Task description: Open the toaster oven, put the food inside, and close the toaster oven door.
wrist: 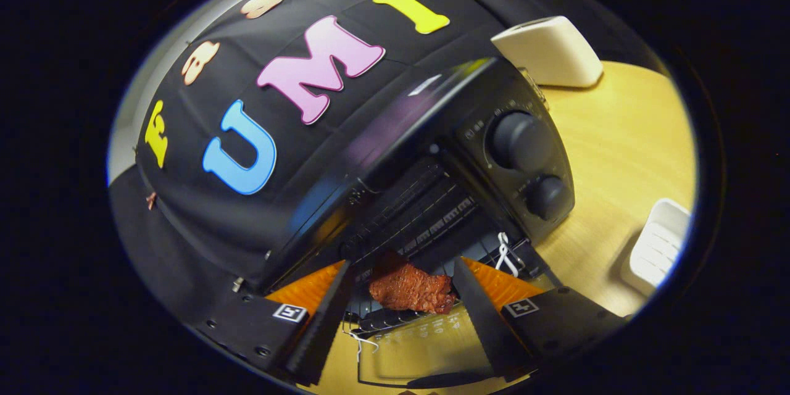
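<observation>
On the left, the toaster oven (395, 154) stands with its mouth open and its door (419, 345) dropped flat under the gripper (404, 296). The fingers are spread wide, touching nothing. Right between them, a touch ahead, sits the piece of meat (410, 289), resting on the wire rack (395, 318) at the front edge of the oven's mouth. So the opening looks done and the food is on the rack, barely inside; whether it needs a push deeper is hard to say. The door has yet to be shut. Further right, two knobs (521, 141), then a white tray (659, 247) on the wooden table (611, 154).
</observation>
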{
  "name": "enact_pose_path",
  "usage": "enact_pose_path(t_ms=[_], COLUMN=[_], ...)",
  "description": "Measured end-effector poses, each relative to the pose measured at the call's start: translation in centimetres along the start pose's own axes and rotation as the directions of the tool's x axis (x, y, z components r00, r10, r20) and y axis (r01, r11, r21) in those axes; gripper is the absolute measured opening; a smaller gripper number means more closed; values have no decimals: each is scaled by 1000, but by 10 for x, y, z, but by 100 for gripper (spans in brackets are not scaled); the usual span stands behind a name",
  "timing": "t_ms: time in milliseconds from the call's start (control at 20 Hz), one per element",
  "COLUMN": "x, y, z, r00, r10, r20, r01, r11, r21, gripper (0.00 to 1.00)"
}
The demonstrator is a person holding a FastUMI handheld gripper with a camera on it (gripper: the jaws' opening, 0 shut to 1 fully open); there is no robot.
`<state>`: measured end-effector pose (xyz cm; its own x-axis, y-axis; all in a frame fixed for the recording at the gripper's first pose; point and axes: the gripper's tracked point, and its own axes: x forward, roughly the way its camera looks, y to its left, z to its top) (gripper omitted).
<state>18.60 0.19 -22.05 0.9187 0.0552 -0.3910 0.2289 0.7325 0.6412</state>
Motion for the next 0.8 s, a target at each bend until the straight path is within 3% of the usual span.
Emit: enact_pose_path(t_ms=[350,800], x=[-46,-131], y=[3,-1], z=[-26,-23], r00=[990,981], r10=[13,6], r20=[-139,-192], r01=[-35,-70], r11=[987,942], r21=[-159,-327], gripper=[98,98])
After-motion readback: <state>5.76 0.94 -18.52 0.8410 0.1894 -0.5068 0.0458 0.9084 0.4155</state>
